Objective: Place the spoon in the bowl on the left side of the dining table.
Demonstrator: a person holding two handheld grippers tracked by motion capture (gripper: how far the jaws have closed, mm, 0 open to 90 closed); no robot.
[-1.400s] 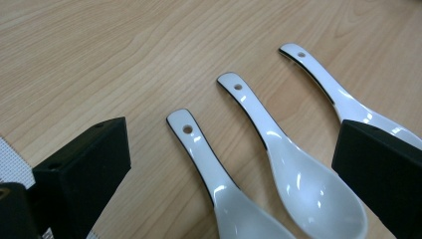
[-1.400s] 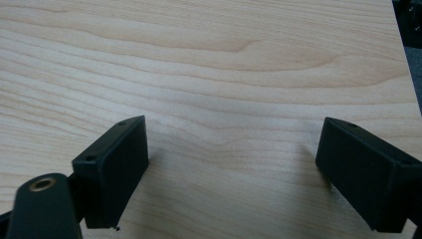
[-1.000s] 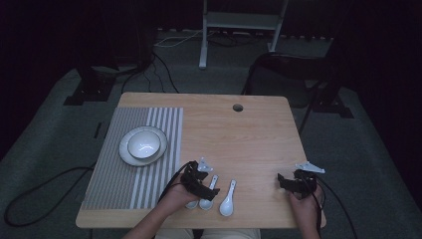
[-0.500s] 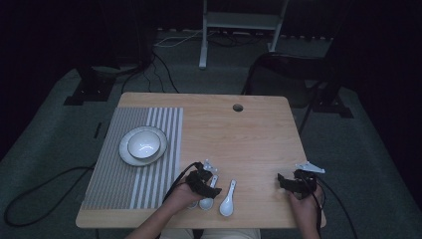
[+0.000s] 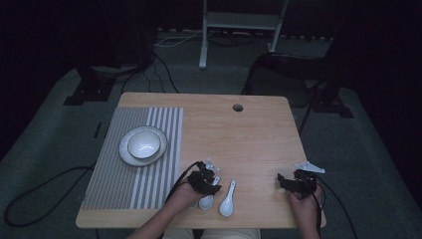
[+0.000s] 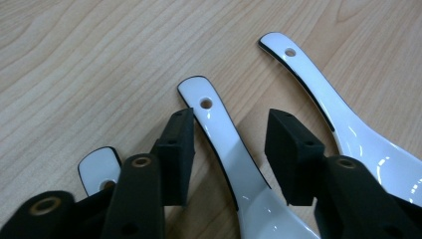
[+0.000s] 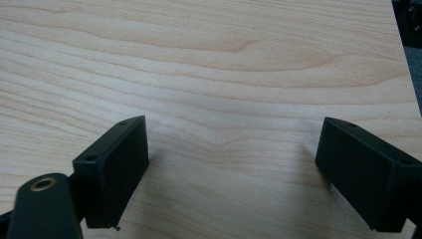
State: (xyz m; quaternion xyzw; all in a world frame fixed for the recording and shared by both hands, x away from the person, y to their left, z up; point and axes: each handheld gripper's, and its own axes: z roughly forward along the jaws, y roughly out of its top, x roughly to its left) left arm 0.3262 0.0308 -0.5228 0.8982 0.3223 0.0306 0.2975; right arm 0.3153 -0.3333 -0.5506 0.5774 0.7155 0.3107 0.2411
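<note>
While the left gripper (image 6: 226,152) hangs low over the wooden table (image 5: 259,134), its two black jaws stand apart with the handle of a white spoon (image 6: 229,159) running up between them, a gap showing on both sides of the handle, so nothing is clamped. That middle spoon lies flat on the wood, its pierced handle tip just past the jaw pads and its bowl passing under the gripper body. Beyond the right-hand jaw in the left gripper view lies a second white spoon (image 6: 338,124), roughly parallel to the first and close beside it, its bowl partly behind that jaw. On the other side, just outside the left-hand jaw, the rounded handle end of a third spoon (image 6: 98,167) peeks out from under the gripper's black frame. From the high view the left gripper (image 5: 203,178) sits near the table's near edge, with the person's left hand (image 5: 184,194) behind it and spoons touching or just beside its tip. Away to its left a striped placemat (image 5: 124,184) carries a plate (image 5: 127,155) with a white bowl (image 5: 143,144) in it. The right gripper (image 7: 234,164) rests well apart from the spoons, jaws wide apart over bare wood and holding nothing; the high view puts the right gripper (image 5: 293,181) near the table's near right corner.
</note>
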